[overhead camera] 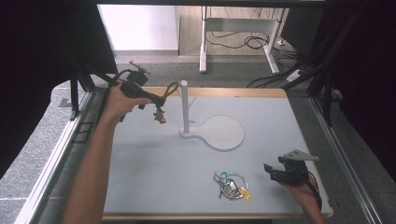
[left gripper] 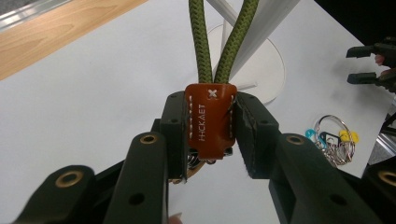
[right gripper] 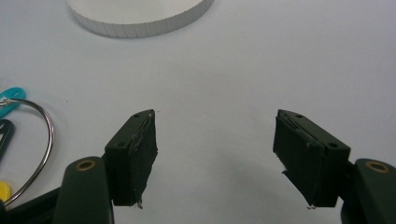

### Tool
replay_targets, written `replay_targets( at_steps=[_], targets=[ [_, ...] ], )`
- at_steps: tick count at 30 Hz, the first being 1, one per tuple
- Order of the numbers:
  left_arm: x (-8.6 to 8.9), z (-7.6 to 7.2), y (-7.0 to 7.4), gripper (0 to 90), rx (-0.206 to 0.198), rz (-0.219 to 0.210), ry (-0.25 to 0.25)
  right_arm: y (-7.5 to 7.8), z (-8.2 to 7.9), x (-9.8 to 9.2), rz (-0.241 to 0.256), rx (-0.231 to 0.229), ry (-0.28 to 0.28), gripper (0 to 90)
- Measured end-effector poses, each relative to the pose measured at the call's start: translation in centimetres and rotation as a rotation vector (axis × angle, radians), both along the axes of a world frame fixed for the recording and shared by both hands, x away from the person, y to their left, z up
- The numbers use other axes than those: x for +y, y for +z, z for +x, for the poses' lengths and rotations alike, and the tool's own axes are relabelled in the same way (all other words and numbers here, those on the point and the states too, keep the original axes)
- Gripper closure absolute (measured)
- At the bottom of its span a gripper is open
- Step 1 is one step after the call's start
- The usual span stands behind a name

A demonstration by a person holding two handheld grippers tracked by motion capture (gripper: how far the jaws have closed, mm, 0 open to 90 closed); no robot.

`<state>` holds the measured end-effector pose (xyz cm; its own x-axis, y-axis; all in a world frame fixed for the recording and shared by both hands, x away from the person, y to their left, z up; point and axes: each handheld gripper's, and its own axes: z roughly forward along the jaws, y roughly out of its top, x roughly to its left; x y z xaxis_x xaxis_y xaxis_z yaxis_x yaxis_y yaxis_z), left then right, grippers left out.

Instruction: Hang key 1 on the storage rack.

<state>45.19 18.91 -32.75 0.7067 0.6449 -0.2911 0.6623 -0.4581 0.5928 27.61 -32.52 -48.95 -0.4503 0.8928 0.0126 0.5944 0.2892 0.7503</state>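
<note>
The left claw (left gripper: 211, 135) clamps the leather tab (left gripper: 210, 119) of a green cord loop (overhead camera: 170, 89) at upper left — guide that loop squarely over the white post (overhead camera: 184, 107), I'd say. The right claw (right gripper: 217, 158) gapes wide, holding nothing, low at right.

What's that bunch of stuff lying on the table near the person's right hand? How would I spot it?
Start from the white stand rising mid-table, then look toward the near edge. There, just left of the open right gripper, lies a key ring: a metal loop with small blue and yellow tags. Unlike the green cord keychain, it lies flat, unheld.

Cables (overhead camera: 254, 42) lie on the floor behind the table, beside what may be a desk leg (overhead camera: 203, 44).
</note>
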Motion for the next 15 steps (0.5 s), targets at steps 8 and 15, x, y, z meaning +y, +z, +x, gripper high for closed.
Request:
replay_targets(
  at_steps=[8, 15],
  targets=[
    [-0.28, 0.56, -0.49, 66.6, 0.014, 0.005, 0.0, 0.2, -0.08, 0.08, 0.016, -0.005, 0.013, 30.1],
    [-0.59, 0.94, -0.91, 66.5, 0.026, 0.002, -0.004, 0.2, -0.06, -0.04, 0.015, -0.006, 0.009, 30.1]
  ],
)
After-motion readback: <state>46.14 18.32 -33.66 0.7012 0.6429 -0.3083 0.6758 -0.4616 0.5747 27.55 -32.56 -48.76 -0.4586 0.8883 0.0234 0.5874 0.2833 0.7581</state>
